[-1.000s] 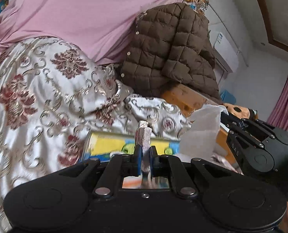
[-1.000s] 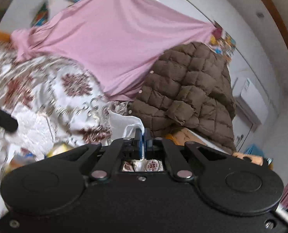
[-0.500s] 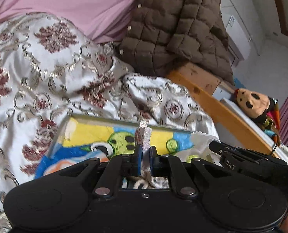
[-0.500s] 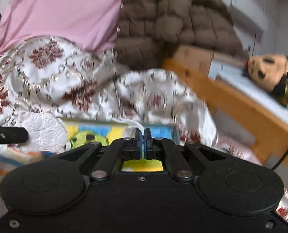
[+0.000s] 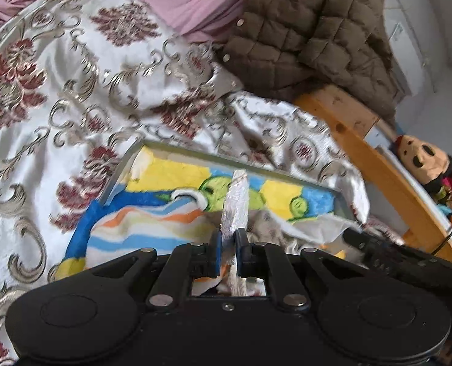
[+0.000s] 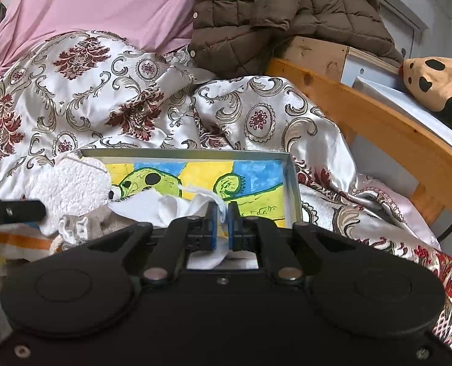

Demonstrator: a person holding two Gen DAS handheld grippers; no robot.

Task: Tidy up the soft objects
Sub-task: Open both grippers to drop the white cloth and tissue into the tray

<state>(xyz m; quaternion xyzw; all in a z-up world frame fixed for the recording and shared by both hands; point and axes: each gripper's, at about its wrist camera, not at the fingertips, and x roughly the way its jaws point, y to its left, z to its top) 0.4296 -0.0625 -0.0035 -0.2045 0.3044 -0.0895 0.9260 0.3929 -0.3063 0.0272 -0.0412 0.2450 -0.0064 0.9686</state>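
A shallow grey-rimmed tray [image 5: 192, 152] [image 6: 183, 152] with a cartoon picture on its floor lies on the patterned quilt. A striped towel [image 5: 140, 228] sits in its near left part. My left gripper [image 5: 229, 244] is shut on the edge of a white textured cloth [image 5: 236, 204], which stands up between its pads. From the right wrist view that cloth [image 6: 70, 189] bulges over the tray's left end. My right gripper [image 6: 222, 213] is low over the tray; a thin white cloth [image 6: 171, 207] is between its pads and the jaws are starting to open.
The satin quilt [image 6: 104, 91] fills the bed around the tray. Behind it lie a pink sheet [image 6: 104, 6] and a brown quilted jacket [image 6: 256, 15]. A wooden bed rail [image 6: 363, 116] runs along the right, with a plush toy [image 6: 436, 82] beyond it.
Both grippers have come down and forward with the white cloth, from above the quilt to just over the tray. The cloth now rests in the tray beside the striped towel.
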